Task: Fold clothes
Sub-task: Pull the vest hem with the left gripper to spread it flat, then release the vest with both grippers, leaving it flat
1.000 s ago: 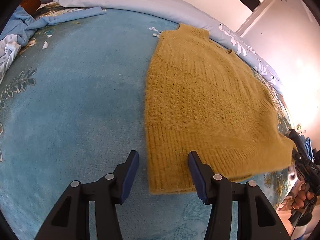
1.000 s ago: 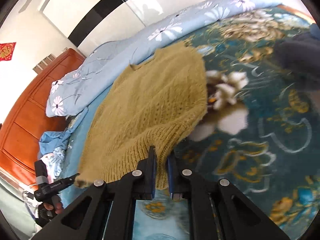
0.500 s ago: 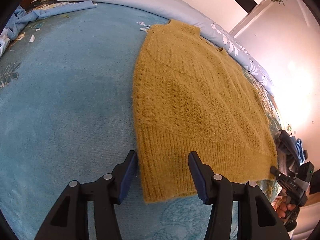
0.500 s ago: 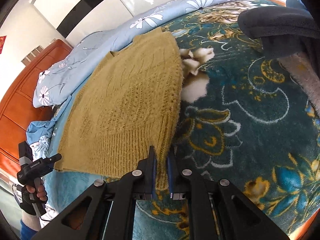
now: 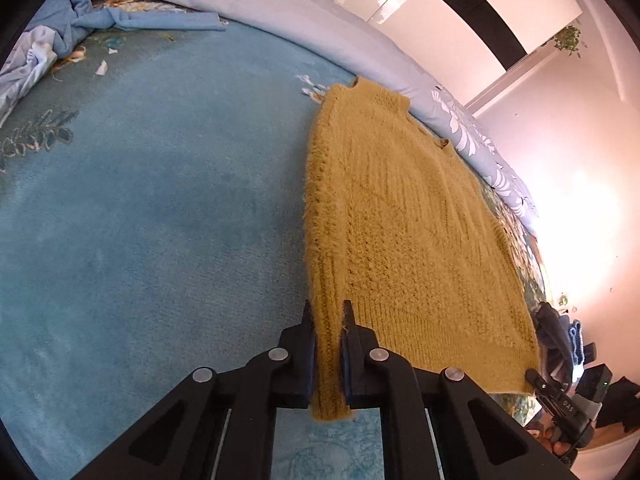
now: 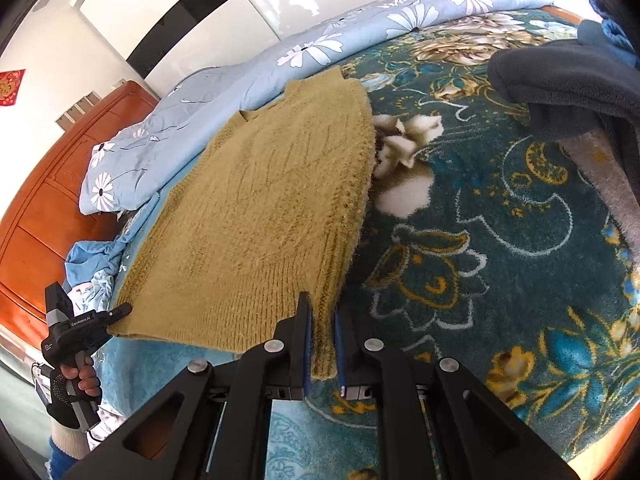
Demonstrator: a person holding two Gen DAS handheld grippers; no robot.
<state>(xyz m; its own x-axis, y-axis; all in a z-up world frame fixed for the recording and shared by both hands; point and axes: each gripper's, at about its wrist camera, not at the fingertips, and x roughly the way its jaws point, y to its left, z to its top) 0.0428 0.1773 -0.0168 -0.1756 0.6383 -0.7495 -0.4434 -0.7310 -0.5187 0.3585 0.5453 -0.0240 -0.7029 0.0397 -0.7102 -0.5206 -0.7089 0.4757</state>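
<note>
A mustard-yellow knitted sweater (image 5: 404, 240) lies flat on the blanket-covered bed, collar at the far side, hem toward me. My left gripper (image 5: 327, 312) is shut on the sweater's near left hem corner. My right gripper (image 6: 322, 308) is shut on the sweater (image 6: 272, 208) at its near right hem corner. Each gripper shows in the other's view: the right one at the lower right of the left wrist view (image 5: 560, 404), the left one at the lower left of the right wrist view (image 6: 80, 328).
A blue floral blanket (image 6: 480, 240) covers the bed. A light-blue flowered duvet (image 6: 320, 48) is bunched along the far side. Crumpled blue clothes (image 5: 52, 40) lie at the far left. A dark grey garment (image 6: 568, 80) lies at the right. A wooden headboard (image 6: 36, 200) stands beyond.
My left gripper moved forward over the hem corner and closed on it; it was open before. My right gripper stayed shut on its corner while the sweater settled flat.
</note>
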